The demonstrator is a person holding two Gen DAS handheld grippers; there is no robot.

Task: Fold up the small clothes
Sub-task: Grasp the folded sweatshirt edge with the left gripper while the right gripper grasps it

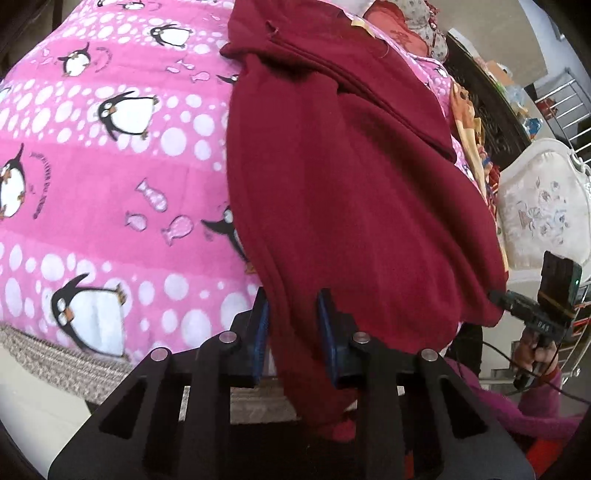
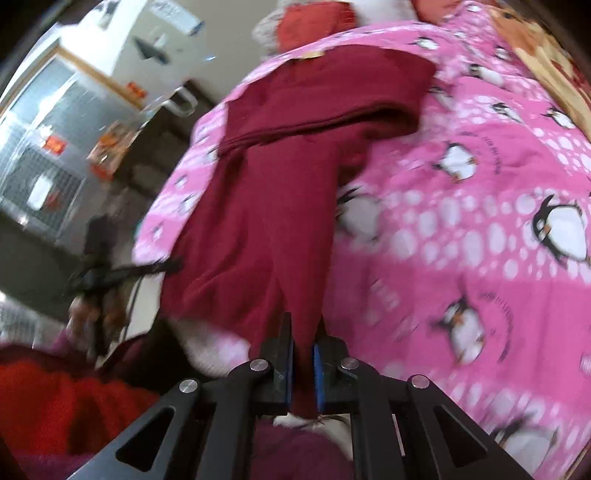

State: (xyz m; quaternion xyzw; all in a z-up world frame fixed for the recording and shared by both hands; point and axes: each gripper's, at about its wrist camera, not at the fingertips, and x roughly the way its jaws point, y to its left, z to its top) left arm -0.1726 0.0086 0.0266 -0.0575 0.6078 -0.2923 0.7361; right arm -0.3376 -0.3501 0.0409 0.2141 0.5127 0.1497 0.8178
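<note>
A dark red pair of small trousers (image 1: 343, 166) lies stretched along a pink penguin-print blanket (image 1: 110, 155), its far part folded over. My left gripper (image 1: 293, 314) is shut on the near end of one leg, cloth bunched between its blue pads. In the right wrist view the trousers (image 2: 273, 192) run away from me over the blanket (image 2: 461, 221). My right gripper (image 2: 303, 354) is shut on the near end of a leg. The other gripper (image 1: 546, 306) shows at the right edge of the left wrist view, held in a hand.
More clothes (image 1: 402, 26) are piled at the bed's far end. An orange patterned cloth (image 1: 472, 125) lies along the bed's right side. A white cushioned headboard (image 1: 543, 206) and a metal rack (image 1: 569, 107) stand to the right. A red garment (image 2: 66, 398) is near my right gripper.
</note>
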